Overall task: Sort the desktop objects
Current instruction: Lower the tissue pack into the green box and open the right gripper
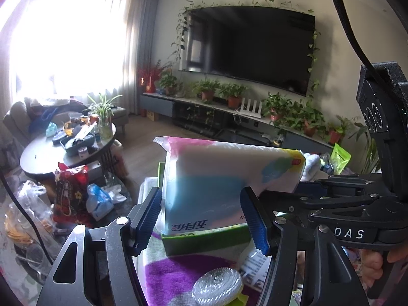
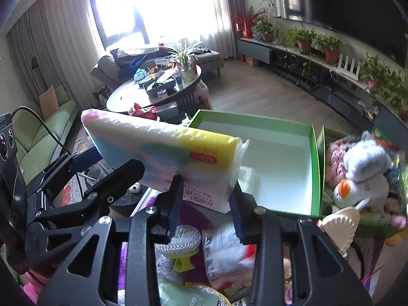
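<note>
A soft tissue pack (image 1: 224, 178), white with pink, blue and yellow print, is held in the air by both grippers. My left gripper (image 1: 201, 219) is shut on its near end, blue pads pressing both sides. My right gripper (image 2: 204, 204) is shut on its other end (image 2: 178, 158). The pack hangs at the left edge of an open green box with a white inside (image 2: 280, 158). A second green box (image 2: 362, 178) at the right holds plush toys. The left gripper's body shows in the right wrist view (image 2: 76, 178).
Below the grippers on a purple cloth (image 1: 168, 275) lie a silver scrubber (image 1: 216, 288), printed packets (image 2: 229, 255) and a cream fan (image 2: 339, 227). A round dark coffee table (image 2: 153, 91) with clutter stands behind, with a TV bench with potted plants (image 1: 229, 102) beyond.
</note>
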Demonstrator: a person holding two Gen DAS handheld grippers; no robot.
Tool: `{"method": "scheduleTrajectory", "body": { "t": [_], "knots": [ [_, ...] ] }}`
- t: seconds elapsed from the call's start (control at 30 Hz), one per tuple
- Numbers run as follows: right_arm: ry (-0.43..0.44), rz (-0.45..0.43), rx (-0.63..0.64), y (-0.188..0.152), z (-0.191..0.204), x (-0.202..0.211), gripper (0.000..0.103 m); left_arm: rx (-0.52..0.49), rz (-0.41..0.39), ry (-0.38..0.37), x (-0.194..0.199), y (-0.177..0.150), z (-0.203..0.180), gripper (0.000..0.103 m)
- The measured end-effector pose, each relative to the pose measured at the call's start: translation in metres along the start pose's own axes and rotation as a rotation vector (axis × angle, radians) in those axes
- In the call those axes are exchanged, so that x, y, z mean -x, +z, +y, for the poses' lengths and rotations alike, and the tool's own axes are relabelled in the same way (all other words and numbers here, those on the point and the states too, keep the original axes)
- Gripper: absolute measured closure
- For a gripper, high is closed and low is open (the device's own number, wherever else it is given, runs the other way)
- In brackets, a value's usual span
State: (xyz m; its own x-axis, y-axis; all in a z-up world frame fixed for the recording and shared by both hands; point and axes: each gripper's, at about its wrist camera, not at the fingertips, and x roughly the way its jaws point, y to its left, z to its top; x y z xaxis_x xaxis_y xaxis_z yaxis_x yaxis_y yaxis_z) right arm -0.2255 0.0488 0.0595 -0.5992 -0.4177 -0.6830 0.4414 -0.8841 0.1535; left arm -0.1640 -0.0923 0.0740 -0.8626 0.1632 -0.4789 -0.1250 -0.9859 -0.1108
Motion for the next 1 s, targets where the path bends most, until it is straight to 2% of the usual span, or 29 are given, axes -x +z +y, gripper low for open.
{"method": "scheduleTrajectory", "body": {
  "t": [0.27,1.0],
  "knots": [
    [-0.019,-0.007,0.022,0.01,-0.002,-0.004,0.067,0.009,0.023,-0.008,-0.013,0.005,0.003,0.04],
    [-0.034,0.099,-0.01,0.012,-0.031,-0.055,0.067,0.068,0.162,-0.036,-0.08,-0.01,0.011,0.04]
  ]
}}
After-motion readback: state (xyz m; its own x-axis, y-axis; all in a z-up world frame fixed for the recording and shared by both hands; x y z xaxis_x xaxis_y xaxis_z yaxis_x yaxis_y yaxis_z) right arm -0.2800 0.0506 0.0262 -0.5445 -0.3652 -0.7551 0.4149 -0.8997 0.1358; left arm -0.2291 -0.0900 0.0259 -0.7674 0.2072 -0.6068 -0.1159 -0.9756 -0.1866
